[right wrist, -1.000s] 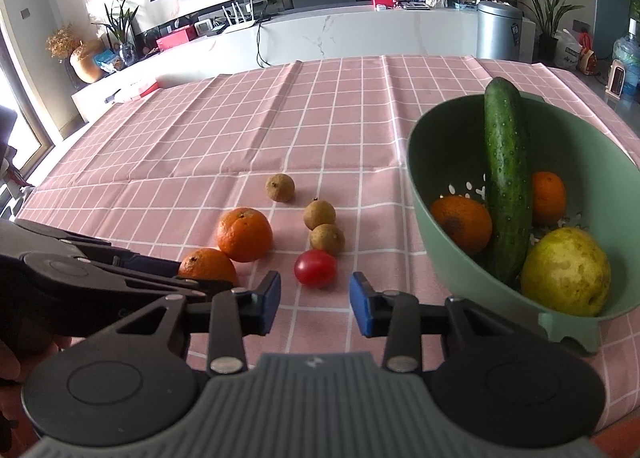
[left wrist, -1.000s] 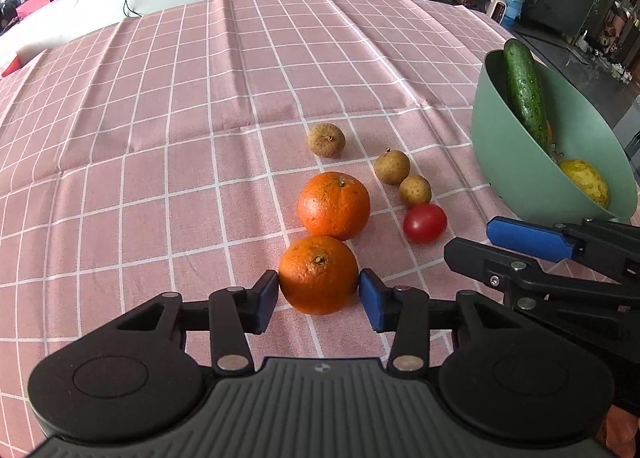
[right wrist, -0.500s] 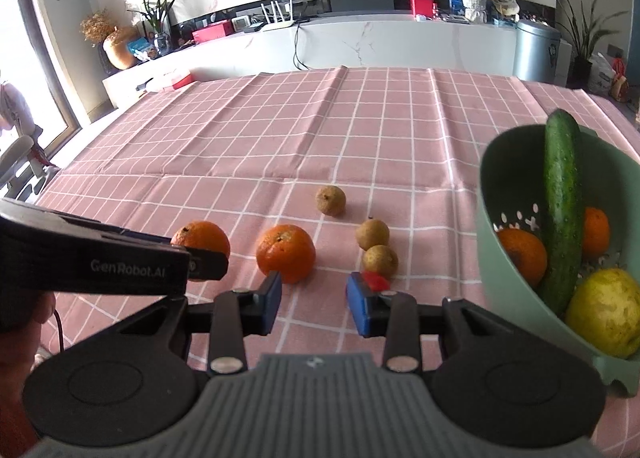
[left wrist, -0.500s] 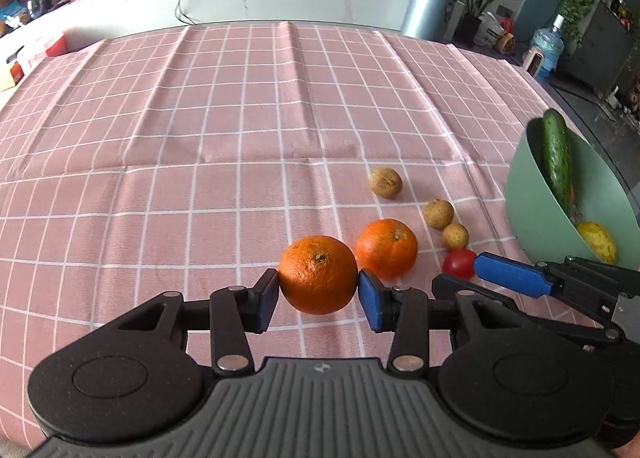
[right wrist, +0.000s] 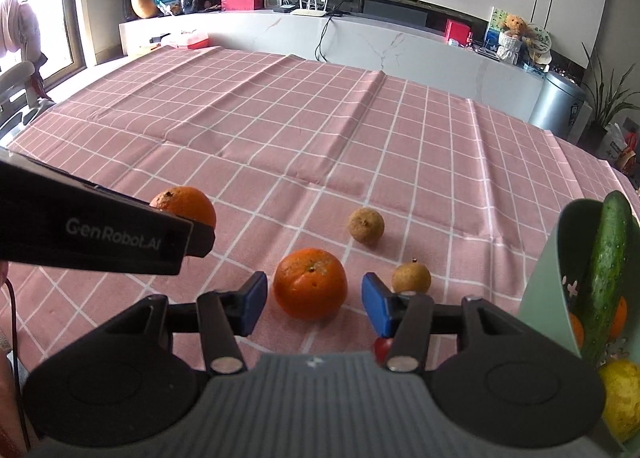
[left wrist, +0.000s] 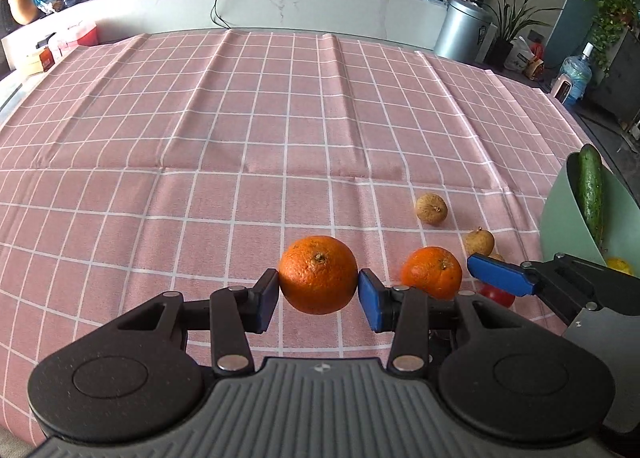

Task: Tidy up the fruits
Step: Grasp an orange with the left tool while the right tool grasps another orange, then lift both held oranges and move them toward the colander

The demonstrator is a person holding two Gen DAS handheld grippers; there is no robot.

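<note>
Second round orange fruit (right wrist: 310,284) on pink checked tablecloth (right wrist: 320,145), dead ahead between opening, untouching jaws of right gripper (right wrist: 314,304); left gripper (left wrist: 318,294) clamped on first orange (left wrist: 318,274), raised; green plastic colander (right wrist: 560,290) rightward.

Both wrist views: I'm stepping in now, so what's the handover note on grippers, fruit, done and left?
Left gripper: shut on the held orange, lifted off the pink checked tablecloth.
Right gripper: jaws opening, either side of the second orange, which sits on the cloth, pads not touching.
Done: the green bowl holds a cucumber, oranges and a yellow fruit.
Left: both oranges, three small brown fruits (one) and the cherry tomato by the right gripper.
</note>
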